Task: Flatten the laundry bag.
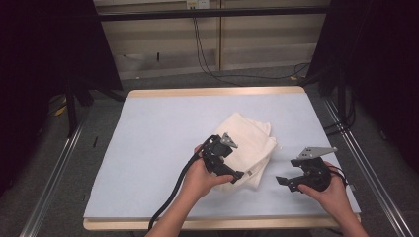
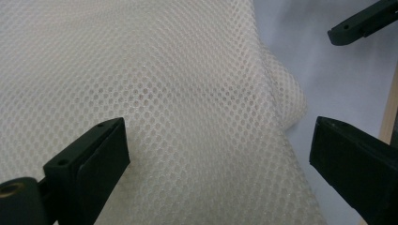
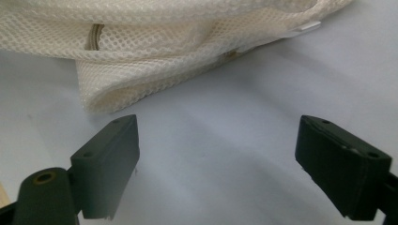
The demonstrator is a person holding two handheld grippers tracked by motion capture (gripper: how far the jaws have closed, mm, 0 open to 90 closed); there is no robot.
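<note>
We look down on a surface (image 1: 163,148) covered with a pale blue sheet, where a folded cream mesh cloth (image 1: 249,143) lies a little right of the middle, toward the near edge. Two forearms come in from the bottom. The left hand-held gripper (image 1: 236,174) hangs over the near part of the cloth, its tips by the cloth's near edge. In the left gripper view its two black jaws stand wide apart above the honeycomb weave of the mesh cloth (image 2: 187,93), with nothing clamped between them; we cannot tell whether a tip brushes the fabric. The right hand-held gripper (image 1: 284,182) sits just to the right of the cloth, apart from it, pointing toward it. In the right gripper view its jaws are released and spread over bare blue sheet, and the cloth's rounded folded edge (image 3: 141,89) lies just beyond them, showing stacked layers and a small white tag (image 3: 305,29).
</note>
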